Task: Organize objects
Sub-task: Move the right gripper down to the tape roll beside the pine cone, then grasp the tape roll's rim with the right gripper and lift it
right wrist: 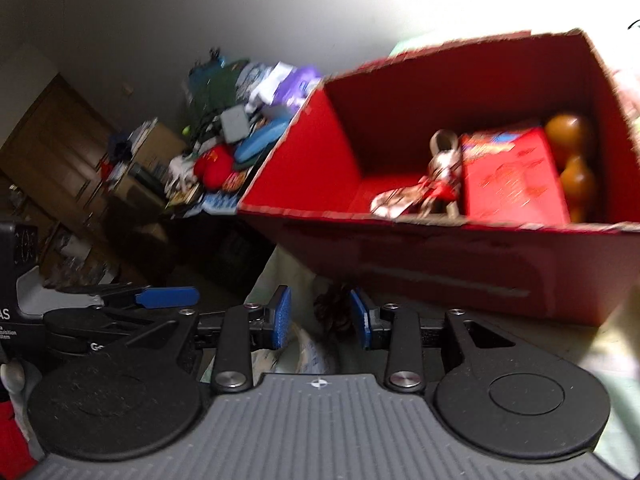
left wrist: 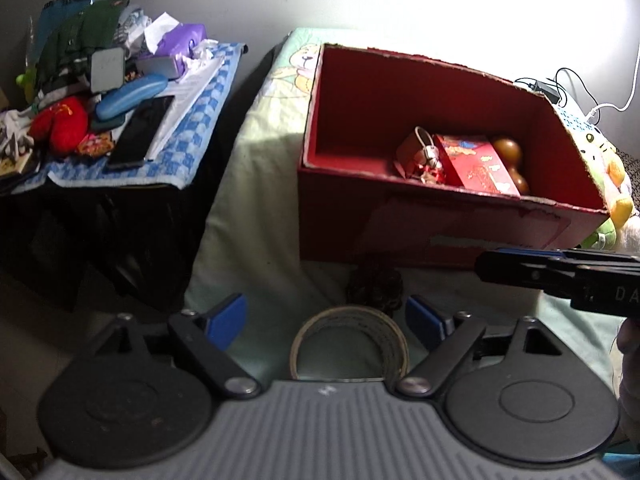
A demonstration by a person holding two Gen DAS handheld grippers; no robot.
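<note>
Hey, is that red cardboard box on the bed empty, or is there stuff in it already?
Partly filled. The red box is open-topped and holds a red packet, a brown gourd and a small trinket at one end; the rest is bare.

The left hand-held gripper is angled steeply downward, jaws spread wide; the right hand-held gripper, seen just beside it, is held half-closed on nothing.

The left gripper hung with its jaws wide apart over a roll of tape lying on the pale green bedsheet. Beyond stood an open red cardboard box holding a red packet and brown gourds. The cluttered counter stood left.
</note>
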